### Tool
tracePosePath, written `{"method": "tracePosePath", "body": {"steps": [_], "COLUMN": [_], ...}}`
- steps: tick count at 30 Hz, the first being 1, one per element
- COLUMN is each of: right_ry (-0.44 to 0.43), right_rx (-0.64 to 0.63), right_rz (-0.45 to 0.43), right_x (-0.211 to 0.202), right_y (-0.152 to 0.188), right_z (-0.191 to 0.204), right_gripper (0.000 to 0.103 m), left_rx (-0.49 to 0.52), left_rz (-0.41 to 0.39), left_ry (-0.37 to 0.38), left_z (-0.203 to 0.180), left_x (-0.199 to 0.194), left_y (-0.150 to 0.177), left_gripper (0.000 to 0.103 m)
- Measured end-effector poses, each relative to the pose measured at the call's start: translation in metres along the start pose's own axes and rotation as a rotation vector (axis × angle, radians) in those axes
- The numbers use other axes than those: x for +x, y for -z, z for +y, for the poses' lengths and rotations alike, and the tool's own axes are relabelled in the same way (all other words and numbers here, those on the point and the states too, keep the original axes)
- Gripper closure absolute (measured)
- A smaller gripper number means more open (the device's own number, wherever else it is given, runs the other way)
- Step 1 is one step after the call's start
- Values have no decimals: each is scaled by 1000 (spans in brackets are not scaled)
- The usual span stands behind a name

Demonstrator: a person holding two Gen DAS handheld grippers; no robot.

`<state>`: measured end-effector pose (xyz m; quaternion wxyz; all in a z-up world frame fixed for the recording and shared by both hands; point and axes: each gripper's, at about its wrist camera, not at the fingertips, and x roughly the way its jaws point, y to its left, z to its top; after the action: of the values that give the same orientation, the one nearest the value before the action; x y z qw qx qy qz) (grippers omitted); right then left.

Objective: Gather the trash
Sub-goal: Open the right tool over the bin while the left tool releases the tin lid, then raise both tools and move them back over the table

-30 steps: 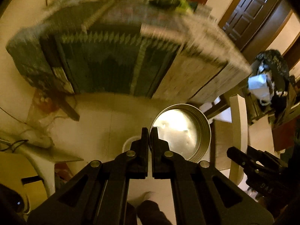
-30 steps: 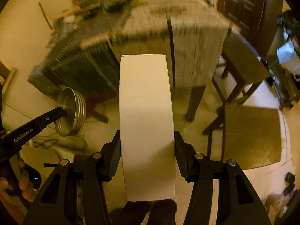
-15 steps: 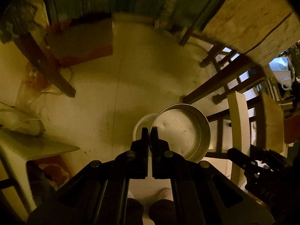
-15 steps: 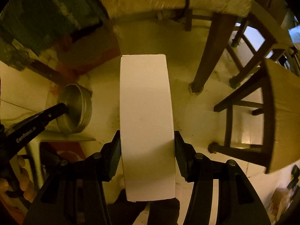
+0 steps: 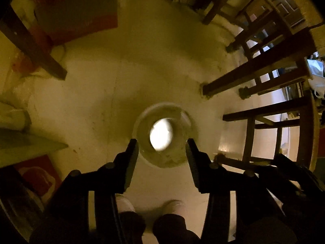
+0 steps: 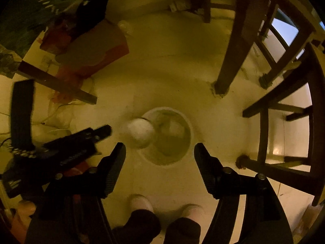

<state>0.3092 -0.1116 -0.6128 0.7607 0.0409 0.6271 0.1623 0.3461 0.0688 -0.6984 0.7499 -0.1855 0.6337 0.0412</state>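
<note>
A round pale trash bin stands on the floor right below both grippers, seen from above; it also shows in the right wrist view. My left gripper is open and empty above the bin. A bright round object, blurred, is over the bin's opening; in the right wrist view it shows as a pale round blur at the bin's left rim. My right gripper is open and empty above the bin. The left gripper shows in the right wrist view at the left.
Dark wooden chair and table legs stand to the right of the bin; they also show in the right wrist view. A red and grey bag lies on the floor at the back left. The person's feet are just below the bin.
Both grippers have tilted down over the bin and opened. The left let go of the metal lid and the right let go of the white box; neither is held now.
</note>
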Motion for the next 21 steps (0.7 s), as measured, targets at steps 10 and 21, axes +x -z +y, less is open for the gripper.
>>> {"method": "tracePosePath", "body": {"steps": [10, 21], "right_ry": [26, 37], "right_rx": [19, -30], "right_rz": [-19, -157], "right_x": [-43, -197], "right_y": [-16, -45], "right_z": [3, 58], "right_gripper": [37, 37], "left_rx": [80, 135], "left_rz": [-19, -180], "left_ry": [-22, -2], "left_z": [-15, -45], "left_x": [-54, -239], "left_y": [5, -10], "left_gripper": [57, 57]}}
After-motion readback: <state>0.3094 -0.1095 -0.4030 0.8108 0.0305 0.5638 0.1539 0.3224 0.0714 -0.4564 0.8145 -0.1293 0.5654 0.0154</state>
